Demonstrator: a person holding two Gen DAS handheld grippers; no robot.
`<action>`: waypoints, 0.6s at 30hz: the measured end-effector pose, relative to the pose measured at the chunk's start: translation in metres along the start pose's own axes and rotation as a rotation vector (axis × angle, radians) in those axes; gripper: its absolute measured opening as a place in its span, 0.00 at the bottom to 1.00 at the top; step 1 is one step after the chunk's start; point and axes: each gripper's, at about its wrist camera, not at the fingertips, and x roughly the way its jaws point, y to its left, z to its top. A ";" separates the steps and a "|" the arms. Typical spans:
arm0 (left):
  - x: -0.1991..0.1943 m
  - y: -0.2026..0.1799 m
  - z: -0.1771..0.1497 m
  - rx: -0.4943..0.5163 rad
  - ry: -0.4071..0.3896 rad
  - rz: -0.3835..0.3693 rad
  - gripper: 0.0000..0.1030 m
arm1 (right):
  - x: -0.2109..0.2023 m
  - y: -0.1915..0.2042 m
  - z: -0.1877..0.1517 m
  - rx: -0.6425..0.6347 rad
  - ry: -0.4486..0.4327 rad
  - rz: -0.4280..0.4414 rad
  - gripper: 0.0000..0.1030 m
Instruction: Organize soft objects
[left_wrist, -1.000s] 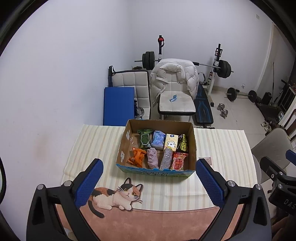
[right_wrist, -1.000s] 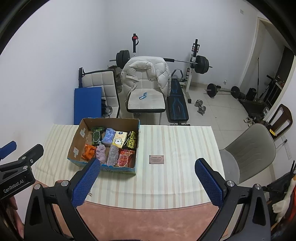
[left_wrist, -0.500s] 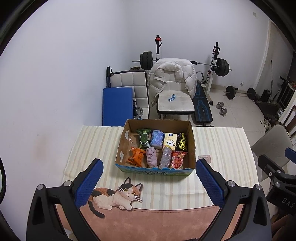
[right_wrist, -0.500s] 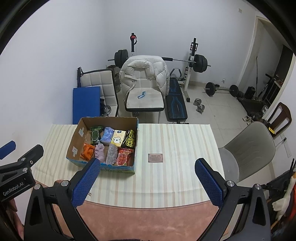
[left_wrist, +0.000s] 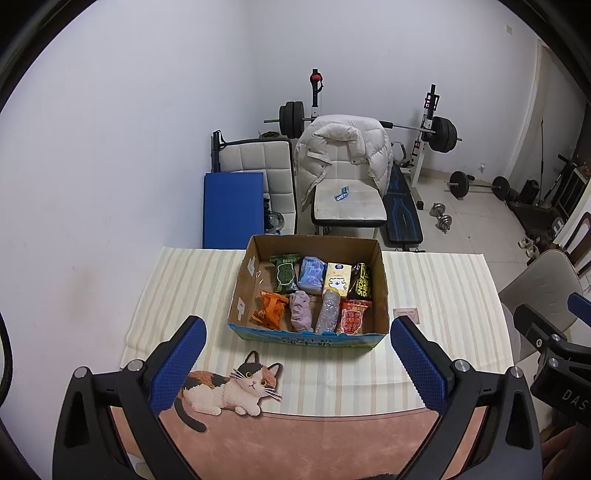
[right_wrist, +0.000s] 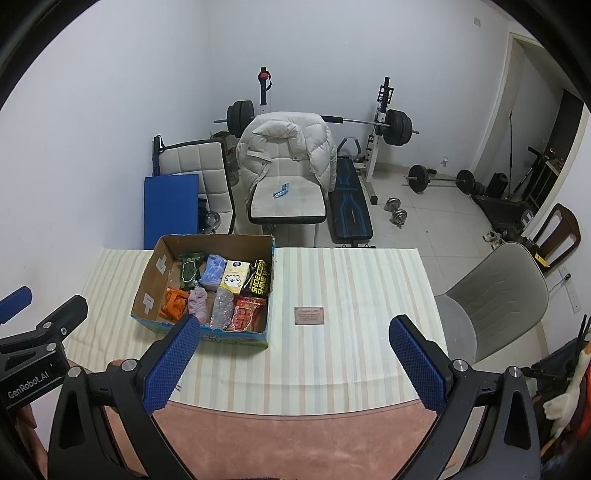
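Observation:
An open cardboard box (left_wrist: 247, 280) (right_wrist: 147, 284) stands on the striped tablecloth. It holds several soft packets in two rows: a green pack (left_wrist: 283, 273), a blue pack (left_wrist: 311, 273), a white pack (left_wrist: 337, 278), a black-yellow pack (left_wrist: 361, 282), an orange bag (left_wrist: 271, 309), a purple cloth (left_wrist: 301, 311), a silvery roll (left_wrist: 328, 312) and a red packet (left_wrist: 352, 316). My left gripper (left_wrist: 295, 369) is open and empty, above the table's near edge in front of the box. My right gripper (right_wrist: 295, 367) is open and empty, right of the box.
A small card (right_wrist: 309, 315) lies on the cloth right of the box. A cat-print mat (left_wrist: 229, 386) covers the near table edge. A grey chair (right_wrist: 495, 295) stands at the right. Chairs with a white jacket (right_wrist: 284, 147) and gym weights stand behind.
Both views have drawn back and risen slightly; the box appears a little farther. Both grippers stay open and empty.

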 end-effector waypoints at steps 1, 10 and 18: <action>0.000 0.000 0.000 0.000 -0.001 -0.001 1.00 | 0.000 0.000 0.000 0.002 0.000 0.000 1.00; -0.003 -0.003 0.001 0.001 -0.006 0.000 1.00 | 0.000 0.002 0.000 -0.001 -0.004 -0.006 1.00; -0.005 -0.005 0.003 -0.002 -0.007 0.000 1.00 | 0.001 0.001 0.002 0.001 -0.006 -0.007 1.00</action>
